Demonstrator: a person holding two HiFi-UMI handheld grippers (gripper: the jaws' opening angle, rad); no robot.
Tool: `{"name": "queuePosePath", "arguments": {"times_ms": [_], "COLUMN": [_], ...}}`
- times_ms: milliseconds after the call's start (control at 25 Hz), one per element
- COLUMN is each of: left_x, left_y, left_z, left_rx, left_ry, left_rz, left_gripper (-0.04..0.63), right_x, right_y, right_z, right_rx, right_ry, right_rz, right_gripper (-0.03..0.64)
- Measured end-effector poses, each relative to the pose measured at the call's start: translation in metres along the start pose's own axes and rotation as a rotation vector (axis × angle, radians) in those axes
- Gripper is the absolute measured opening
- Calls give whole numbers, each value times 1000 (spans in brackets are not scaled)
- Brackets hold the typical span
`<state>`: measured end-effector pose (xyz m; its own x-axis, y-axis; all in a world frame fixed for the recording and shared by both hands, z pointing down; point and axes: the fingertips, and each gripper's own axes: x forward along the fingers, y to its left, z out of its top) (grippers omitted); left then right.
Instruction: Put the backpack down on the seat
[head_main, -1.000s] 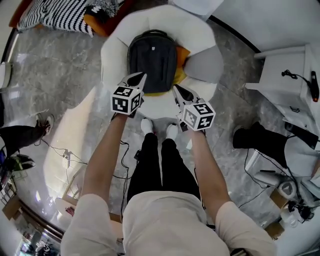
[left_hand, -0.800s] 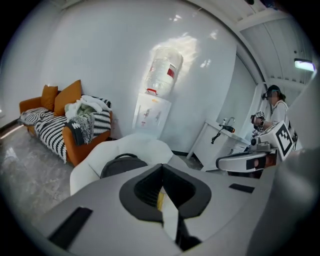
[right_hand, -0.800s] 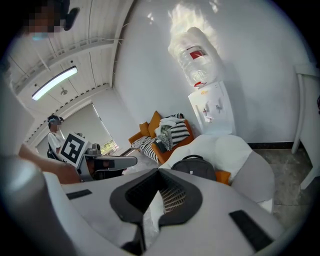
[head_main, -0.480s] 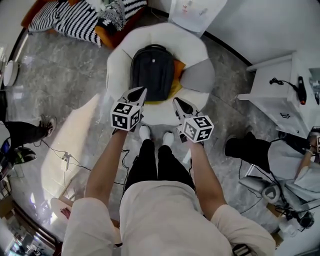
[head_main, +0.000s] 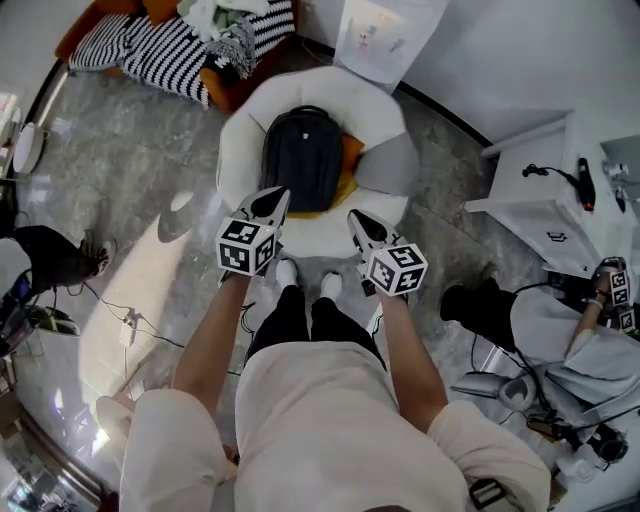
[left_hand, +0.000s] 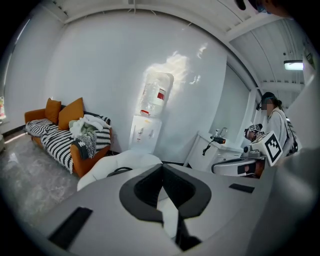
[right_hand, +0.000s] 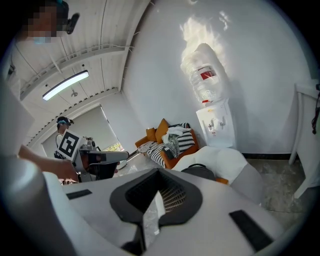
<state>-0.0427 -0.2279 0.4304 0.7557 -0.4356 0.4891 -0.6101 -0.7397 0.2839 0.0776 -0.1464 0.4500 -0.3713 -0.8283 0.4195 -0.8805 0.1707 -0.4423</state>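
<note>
- Our left gripper (head_main: 274, 197) and right gripper (head_main: 356, 217) both have their jaws closed, empty.
- We have lifted them clear of the backpack (head_main: 303, 160) over the past second.
- It lies mid-seat (head_main: 236, 150), against the backrest; placing looks finished.

One backpack (head_main: 303, 160), one white seat (head_main: 238, 135). Two tools: left tool (head_main: 277, 195), right tool (head_main: 357, 216). One striped sofa (head_main: 150, 45), upper left.

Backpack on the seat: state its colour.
The backpack is black, clearest in the head view.
</note>
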Motion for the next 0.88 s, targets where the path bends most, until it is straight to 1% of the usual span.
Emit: {"name": "queuePosePath", "arguments": {"times_ms": [240, 520, 680, 880], "left_x": [-24, -55, -71, -89], "left_y": [-17, -52, -69, -94], "left_z": [14, 24, 30, 22], "left_rx": [-46, -49, -55, -50], "left_ry": [-49, -77, -95, -109], "left_rz": [6, 19, 30, 24], "left_gripper": [17, 17, 17, 17], "right_x": [-28, -74, -93, -112], "right_y": [16, 26, 29, 32], "right_z": [14, 31, 37, 33], "right_rx": [-16, -43, -73, -109], "right_ry": [-17, -52, -60, -59], "right_rz": [43, 62, 94, 138], "right_gripper": [23, 23, 23, 23]}}
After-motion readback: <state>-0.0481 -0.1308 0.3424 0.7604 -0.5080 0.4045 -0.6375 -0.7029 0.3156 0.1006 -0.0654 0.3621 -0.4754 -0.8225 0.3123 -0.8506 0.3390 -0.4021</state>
